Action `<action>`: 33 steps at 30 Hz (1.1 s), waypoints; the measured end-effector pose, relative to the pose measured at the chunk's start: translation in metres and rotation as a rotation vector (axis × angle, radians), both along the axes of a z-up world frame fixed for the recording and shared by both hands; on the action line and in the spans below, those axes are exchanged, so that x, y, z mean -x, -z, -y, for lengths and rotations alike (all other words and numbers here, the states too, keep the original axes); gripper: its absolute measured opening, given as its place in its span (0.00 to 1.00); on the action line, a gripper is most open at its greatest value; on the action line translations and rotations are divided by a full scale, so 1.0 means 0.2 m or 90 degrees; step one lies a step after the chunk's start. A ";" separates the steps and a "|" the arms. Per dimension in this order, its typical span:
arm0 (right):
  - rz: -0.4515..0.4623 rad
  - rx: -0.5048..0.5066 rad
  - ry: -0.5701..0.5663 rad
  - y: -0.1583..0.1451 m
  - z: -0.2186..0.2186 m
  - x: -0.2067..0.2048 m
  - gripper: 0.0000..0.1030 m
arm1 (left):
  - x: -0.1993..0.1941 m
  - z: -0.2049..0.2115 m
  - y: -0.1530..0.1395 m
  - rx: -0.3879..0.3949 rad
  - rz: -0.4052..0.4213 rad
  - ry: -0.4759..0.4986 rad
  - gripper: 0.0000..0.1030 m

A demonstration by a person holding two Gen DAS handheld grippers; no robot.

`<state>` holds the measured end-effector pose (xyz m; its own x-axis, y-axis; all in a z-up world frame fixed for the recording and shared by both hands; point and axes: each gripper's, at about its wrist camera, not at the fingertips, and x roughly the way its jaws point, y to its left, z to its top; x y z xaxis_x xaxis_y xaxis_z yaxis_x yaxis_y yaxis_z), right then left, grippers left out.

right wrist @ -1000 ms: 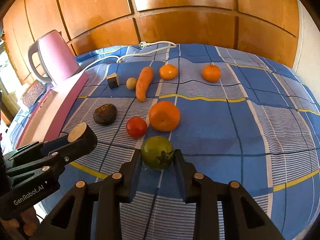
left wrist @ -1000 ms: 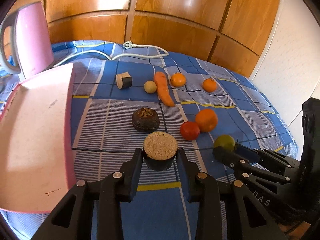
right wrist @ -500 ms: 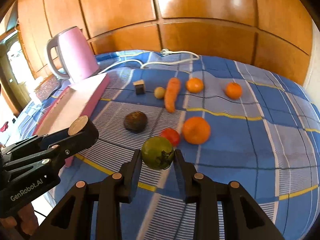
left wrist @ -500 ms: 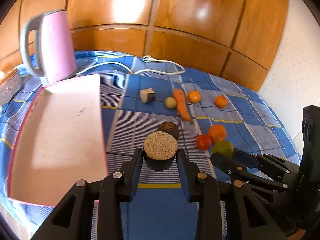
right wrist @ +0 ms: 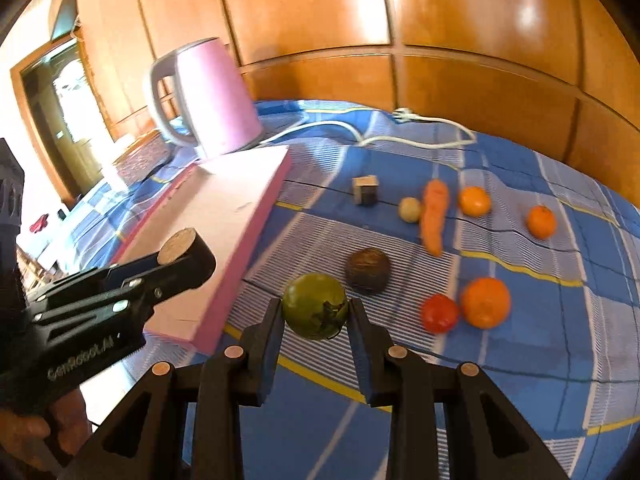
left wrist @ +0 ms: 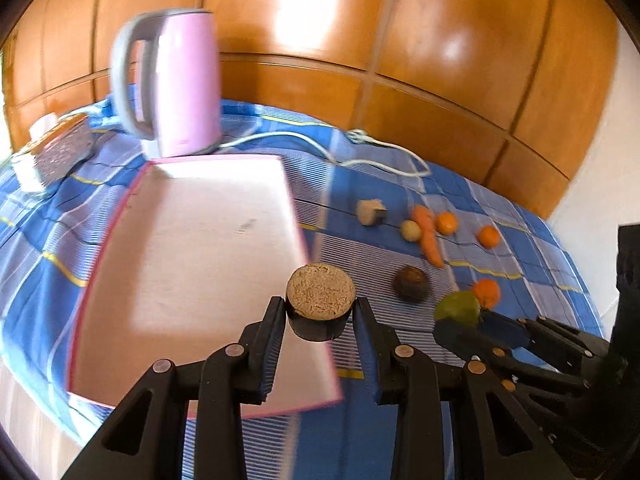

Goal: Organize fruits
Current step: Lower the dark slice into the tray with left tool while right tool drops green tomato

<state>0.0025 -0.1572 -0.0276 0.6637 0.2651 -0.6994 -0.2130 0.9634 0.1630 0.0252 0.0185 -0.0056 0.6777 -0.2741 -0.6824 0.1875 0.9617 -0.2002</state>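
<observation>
The left gripper (left wrist: 321, 312) is clamped on a dark, round cut piece with a tan flat face (left wrist: 321, 291), holding it above the near right edge of the pink tray (left wrist: 192, 240). The right gripper (right wrist: 314, 316) is closed around a green round fruit (right wrist: 314, 305), lifted above the blue checked cloth (right wrist: 540, 344) just right of the tray. On the cloth beyond the green fruit lies a dark brown round fruit (right wrist: 368, 270), and to its right a red tomato (right wrist: 439, 313) sits touching a large orange (right wrist: 485, 302). Farther back runs a row: a small cut block (right wrist: 365, 189), a pale round fruit (right wrist: 410, 209), a carrot (right wrist: 434, 216) just beside it, then two small oranges (right wrist: 474, 201) (right wrist: 541, 221) spaced apart. A pink kettle (left wrist: 176, 84) stands behind the tray, its white cord (left wrist: 384, 160) trailing across the cloth toward the wooden panelling (left wrist: 360, 40).
</observation>
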 end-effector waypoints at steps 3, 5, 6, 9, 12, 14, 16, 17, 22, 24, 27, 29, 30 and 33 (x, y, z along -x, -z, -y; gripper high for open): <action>-0.004 -0.004 -0.030 0.00 -0.08 -0.03 0.31 | -0.03 -0.11 0.00 0.001 -0.001 -0.033 0.34; -0.006 -0.012 -0.048 -0.01 -0.13 -0.05 0.31 | -0.05 -0.19 0.01 -0.005 -0.003 -0.054 0.34; -0.006 -0.016 -0.056 -0.02 -0.15 -0.07 0.31 | -0.06 -0.23 0.01 -0.007 -0.005 -0.066 0.34; -0.004 -0.019 -0.077 -0.03 -0.22 -0.12 0.31 | -0.10 -0.30 0.03 -0.021 -0.012 -0.094 0.34; -0.014 -0.020 -0.092 -0.03 -0.30 -0.20 0.31 | -0.14 -0.39 0.05 -0.028 -0.020 -0.128 0.34; -0.021 -0.023 -0.102 -0.03 -0.36 -0.26 0.31 | -0.15 -0.42 0.07 -0.033 -0.025 -0.144 0.34; -0.023 -0.019 -0.107 -0.03 -0.42 -0.30 0.31 | -0.16 -0.44 0.07 -0.034 -0.027 -0.153 0.34; -0.025 -0.019 -0.108 -0.03 -0.44 -0.32 0.32 | -0.16 -0.45 0.07 -0.037 -0.027 -0.159 0.34; -0.027 -0.018 -0.105 -0.03 -0.52 -0.38 0.33 | -0.15 -0.46 0.07 -0.042 -0.025 -0.175 0.36; -0.029 -0.027 -0.101 -0.03 -0.52 -0.38 0.33 | -0.14 -0.46 0.07 -0.042 -0.025 -0.176 0.36; -0.035 -0.027 -0.093 -0.01 -0.51 -0.36 0.33 | -0.13 -0.45 0.07 -0.043 -0.025 -0.180 0.36; -0.037 -0.029 -0.083 -0.01 -0.49 -0.34 0.33 | -0.13 -0.44 0.07 -0.041 -0.026 -0.180 0.36; -0.039 -0.033 -0.076 -0.01 -0.48 -0.32 0.33 | -0.13 -0.44 0.07 -0.042 -0.026 -0.180 0.36; -0.038 -0.034 -0.058 0.00 -0.43 -0.29 0.33 | -0.12 -0.42 0.07 -0.042 -0.026 -0.175 0.36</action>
<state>0.0602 -0.0720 -0.0270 0.5929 0.3603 -0.7202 -0.2868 0.9302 0.2292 0.0487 0.1024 -0.0188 0.6917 -0.0381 -0.7211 -0.0896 0.9864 -0.1381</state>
